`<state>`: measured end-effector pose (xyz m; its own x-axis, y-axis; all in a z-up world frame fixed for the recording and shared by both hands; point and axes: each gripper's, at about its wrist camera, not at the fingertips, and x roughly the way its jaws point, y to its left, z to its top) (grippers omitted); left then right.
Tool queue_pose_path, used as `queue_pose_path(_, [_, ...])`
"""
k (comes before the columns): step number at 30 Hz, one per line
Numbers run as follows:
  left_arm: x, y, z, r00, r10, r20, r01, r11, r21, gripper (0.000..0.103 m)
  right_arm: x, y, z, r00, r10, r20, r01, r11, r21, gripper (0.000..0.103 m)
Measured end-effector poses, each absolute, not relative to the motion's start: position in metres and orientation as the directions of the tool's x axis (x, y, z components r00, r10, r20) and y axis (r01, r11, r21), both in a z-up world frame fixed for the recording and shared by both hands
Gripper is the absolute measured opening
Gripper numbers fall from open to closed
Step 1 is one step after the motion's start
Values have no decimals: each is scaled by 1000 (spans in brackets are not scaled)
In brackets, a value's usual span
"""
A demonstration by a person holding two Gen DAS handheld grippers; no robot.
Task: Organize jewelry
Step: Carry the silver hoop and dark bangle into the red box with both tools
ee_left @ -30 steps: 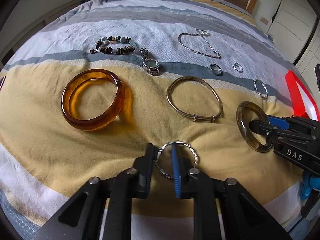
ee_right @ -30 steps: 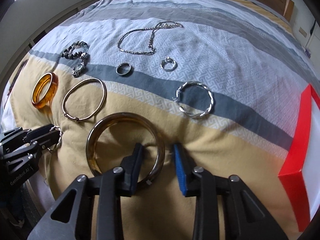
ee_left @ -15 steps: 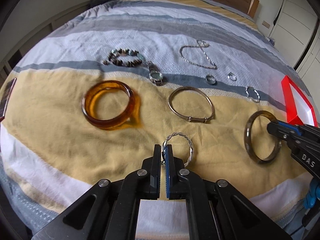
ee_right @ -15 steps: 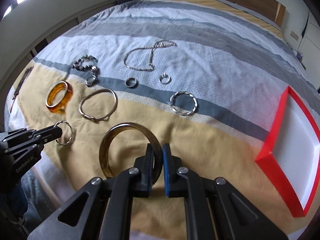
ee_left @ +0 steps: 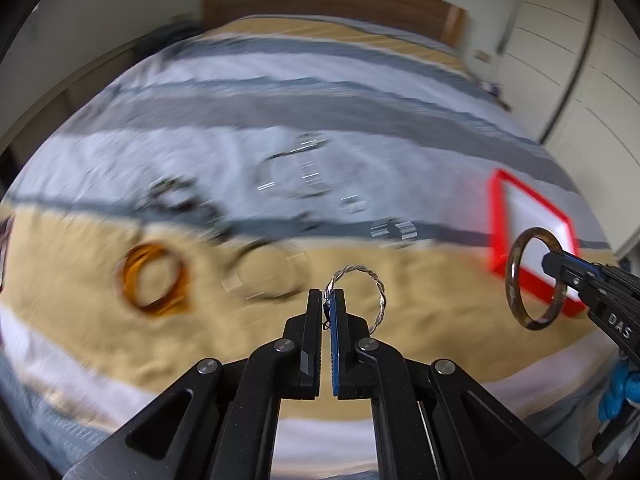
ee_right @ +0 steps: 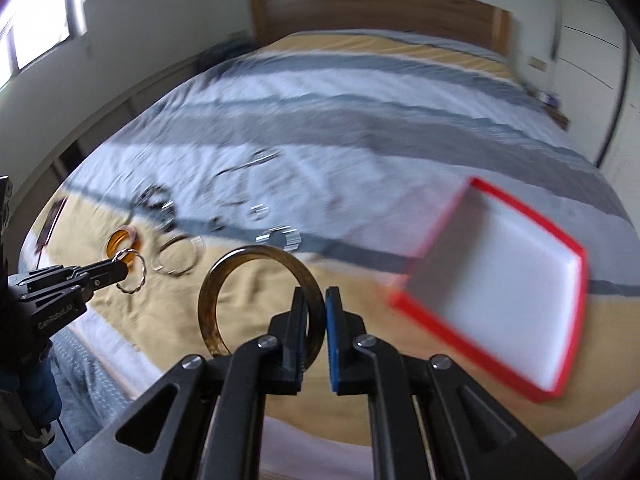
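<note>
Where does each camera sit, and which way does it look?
Left wrist: on the left tool, looking along the bed; its fingers pinch the twisted silver bangle; the right tool shows at right.
Right wrist: on the right tool, holding the dark bangle; the left tool shows at left.
Shared: both bangles, red tray, amber bangle.

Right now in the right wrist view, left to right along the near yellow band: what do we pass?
Left hand-held gripper holding the twisted silver bangle → dark brown bangle in the right hand-held gripper → red-rimmed white tray.
</note>
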<state>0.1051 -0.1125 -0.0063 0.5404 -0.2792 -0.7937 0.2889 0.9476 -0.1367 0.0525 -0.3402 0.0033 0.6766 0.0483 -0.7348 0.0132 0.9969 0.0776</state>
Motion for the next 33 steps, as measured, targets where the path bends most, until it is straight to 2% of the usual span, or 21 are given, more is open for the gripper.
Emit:
queue_pose_path(9, [130, -263, 3, 460, -418, -784, 504, 849, -157, 4, 57, -481, 0, 653, -112, -749, 219, 975, 44, 8])
queue_pose_path(17, [155, -362, -33, 368, -445, -816, 601, 784, -156, 4, 89, -542, -40, 602, -132, -787, 252, 967, 31, 8])
queue_pose_path(26, [167, -392, -82, 300, -397, -867, 618, 774, -141, 4, 113, -551, -88, 541, -94, -835, 195, 981, 16, 8])
queue_pose_path(33, [170, -390, -97, 315, -354, -881, 574, 810, -121, 7, 117, -547, -95, 525, -102, -845, 152, 988, -24, 9])
